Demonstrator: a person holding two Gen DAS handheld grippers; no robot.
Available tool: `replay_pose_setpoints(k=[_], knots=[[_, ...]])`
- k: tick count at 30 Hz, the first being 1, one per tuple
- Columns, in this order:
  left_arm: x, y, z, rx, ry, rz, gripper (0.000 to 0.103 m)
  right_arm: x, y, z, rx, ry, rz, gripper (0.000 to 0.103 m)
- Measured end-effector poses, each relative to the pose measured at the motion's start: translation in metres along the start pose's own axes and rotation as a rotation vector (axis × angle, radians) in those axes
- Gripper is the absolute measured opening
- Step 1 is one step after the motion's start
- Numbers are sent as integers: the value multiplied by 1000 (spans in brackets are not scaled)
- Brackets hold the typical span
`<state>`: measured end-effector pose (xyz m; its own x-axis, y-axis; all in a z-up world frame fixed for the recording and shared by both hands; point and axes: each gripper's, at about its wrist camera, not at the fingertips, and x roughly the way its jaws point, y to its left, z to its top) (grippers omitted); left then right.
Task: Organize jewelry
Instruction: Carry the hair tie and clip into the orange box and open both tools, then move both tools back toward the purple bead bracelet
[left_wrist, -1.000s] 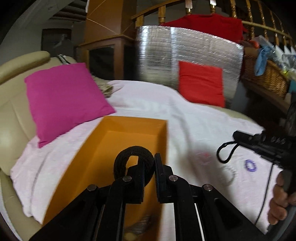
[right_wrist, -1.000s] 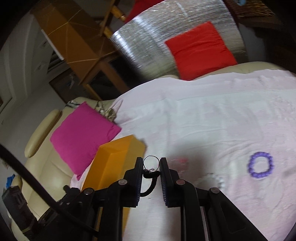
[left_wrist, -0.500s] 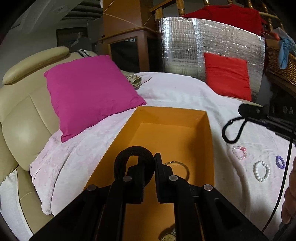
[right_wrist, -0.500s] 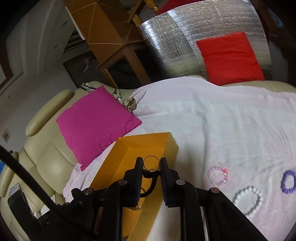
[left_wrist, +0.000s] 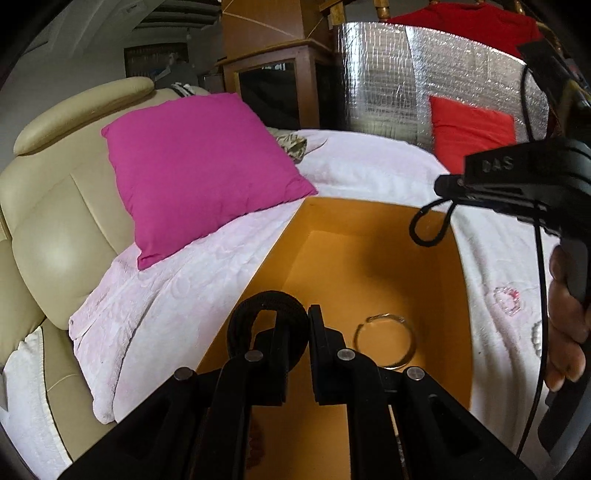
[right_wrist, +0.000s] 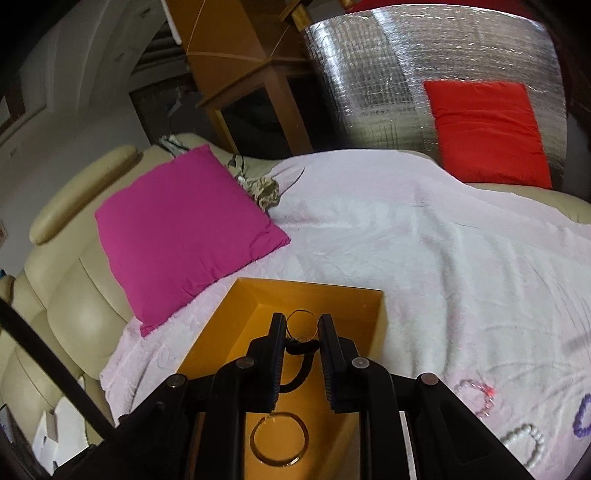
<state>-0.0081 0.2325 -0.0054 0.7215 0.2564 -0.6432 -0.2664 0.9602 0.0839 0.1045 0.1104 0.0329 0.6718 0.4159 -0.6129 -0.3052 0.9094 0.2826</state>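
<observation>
Open orange rectangular cardboard box (right_wrist: 236, 325) resting on a pale pink-white textured blanket (right_wrist: 424, 251) spread over a cream leather sofa (right_wrist: 66, 295); the box serves as landmark. Left claw (left_wrist: 297, 332), seen in the left wrist view, hangs over the box's near left wall with its fingers close together, clamped on a thick black fabric hair-tie loop (left_wrist: 266, 301) that stands up just left of the finger gap. Right claw (right_wrist: 302, 334) is held above the box interior, fingers a little apart, with a thin silver wire ring (right_wrist: 302, 321) and a thin black cord loop (right_wrist: 301, 363) caught between them; in the left wrist view the same claw (left_wrist: 448, 184) enters above the box's far right corner, the cord (left_wrist: 430, 229) dangling over the opening. A thin gold-toned metal bangle (right_wrist: 279, 439) lies flat on the box floor, also visible from the left (left_wrist: 384, 339). To the right of the box, on the blanket, lie a clear pink bead bracelet (right_wrist: 476, 397), a white pearl bead bracelet (right_wrist: 526, 446) and a purple bead bracelet (right_wrist: 583, 415), mutually close. A magenta square cushion (right_wrist: 184, 229) sits just left of and behind the box; a red cushion (right_wrist: 487, 129) leans on a silver foil panel (right_wrist: 369, 74) well behind it.
</observation>
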Motion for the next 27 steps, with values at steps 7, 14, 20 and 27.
replay_pose_setpoints(k=[7,14,20,27], knots=[[19,12,-6,-17,89,-13,12,26,14,7,-10,37,-20,21],[19,14,-7,-19,85,1,52,12,-1,14,68,4,16,63],[17,5,-6,-6,79,1,52,-33,-45,8,99,-53,-34,63],[5,-23,0,27,24,12,57,-95,-132,-14,192,-97,-157,63]])
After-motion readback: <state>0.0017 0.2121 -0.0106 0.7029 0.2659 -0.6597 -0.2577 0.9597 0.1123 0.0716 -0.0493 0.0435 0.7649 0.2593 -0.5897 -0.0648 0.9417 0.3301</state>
